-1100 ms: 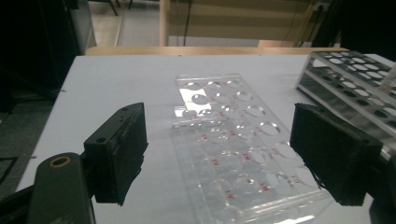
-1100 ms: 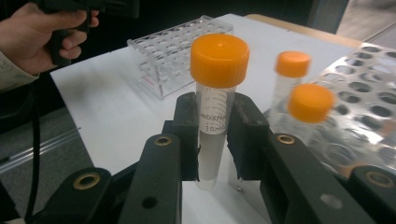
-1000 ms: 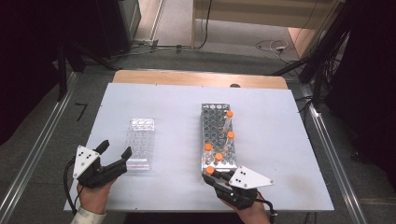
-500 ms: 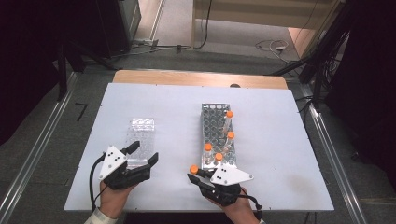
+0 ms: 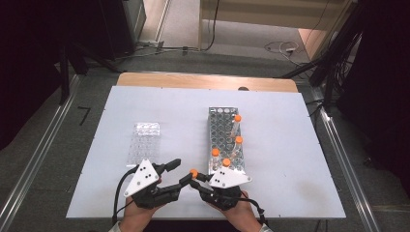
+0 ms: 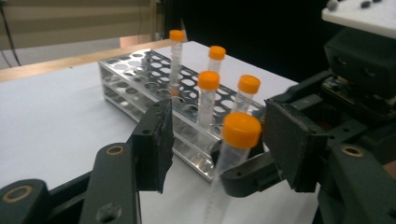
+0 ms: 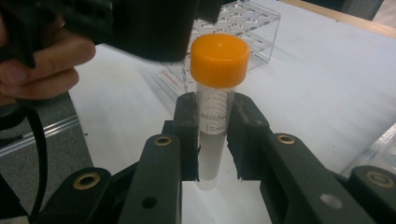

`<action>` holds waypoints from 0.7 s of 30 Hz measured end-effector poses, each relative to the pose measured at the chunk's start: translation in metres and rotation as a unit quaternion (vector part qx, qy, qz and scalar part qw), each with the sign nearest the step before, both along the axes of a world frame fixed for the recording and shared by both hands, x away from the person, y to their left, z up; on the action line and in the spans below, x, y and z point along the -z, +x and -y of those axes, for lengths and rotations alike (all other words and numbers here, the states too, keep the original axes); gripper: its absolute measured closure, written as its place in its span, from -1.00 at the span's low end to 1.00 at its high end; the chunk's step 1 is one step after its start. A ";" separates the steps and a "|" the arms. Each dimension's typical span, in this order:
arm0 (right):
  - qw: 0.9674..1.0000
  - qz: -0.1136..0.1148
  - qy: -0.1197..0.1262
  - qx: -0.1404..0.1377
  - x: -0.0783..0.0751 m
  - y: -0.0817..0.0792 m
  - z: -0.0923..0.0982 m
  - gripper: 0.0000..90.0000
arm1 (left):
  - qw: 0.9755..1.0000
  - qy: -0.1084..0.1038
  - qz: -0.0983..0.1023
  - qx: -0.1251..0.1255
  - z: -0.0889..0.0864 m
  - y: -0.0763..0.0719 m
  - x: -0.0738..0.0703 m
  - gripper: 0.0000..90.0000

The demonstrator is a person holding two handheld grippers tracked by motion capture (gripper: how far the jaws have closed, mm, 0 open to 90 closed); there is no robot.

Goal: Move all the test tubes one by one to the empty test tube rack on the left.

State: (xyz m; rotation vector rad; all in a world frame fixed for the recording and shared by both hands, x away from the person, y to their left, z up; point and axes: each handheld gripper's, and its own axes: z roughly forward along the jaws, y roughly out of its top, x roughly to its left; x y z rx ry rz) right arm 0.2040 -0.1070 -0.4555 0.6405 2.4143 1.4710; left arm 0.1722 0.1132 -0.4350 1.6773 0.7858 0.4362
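While right tongs (image 7: 212, 135) clamp orange-capped clear tube (image 7: 215, 93), left tongs (image 6: 217, 137) closing, seemingly untouching.

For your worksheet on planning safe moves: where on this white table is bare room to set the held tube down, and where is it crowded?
Bare: the tabletop right of the metal rack, the strip between it and the clear rack, and the far part. Crowded: the near edge, where the left claw flanks the capped tube held by the right claw.
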 end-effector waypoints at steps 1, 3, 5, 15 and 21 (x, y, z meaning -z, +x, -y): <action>1.000 -0.001 -0.001 0.000 0.000 0.000 -0.001 0.61 | 1.000 0.000 0.000 0.000 0.000 0.000 0.000 -0.01; 1.000 -0.001 -0.002 -0.001 0.000 0.001 -0.001 0.61 | 1.000 0.003 -0.002 0.005 0.002 0.000 0.001 0.02; 1.000 -0.002 -0.002 -0.001 0.000 0.002 -0.003 0.61 | 1.000 0.008 -0.003 0.010 0.004 0.001 0.002 0.14; 1.000 -0.004 -0.006 -0.005 0.001 0.002 -0.006 0.61 | 1.000 0.021 -0.008 0.018 0.009 0.003 0.006 0.34; 1.000 -0.006 -0.004 -0.006 0.001 0.001 -0.006 0.61 | 0.999 0.025 -0.011 0.019 0.010 0.003 0.007 0.43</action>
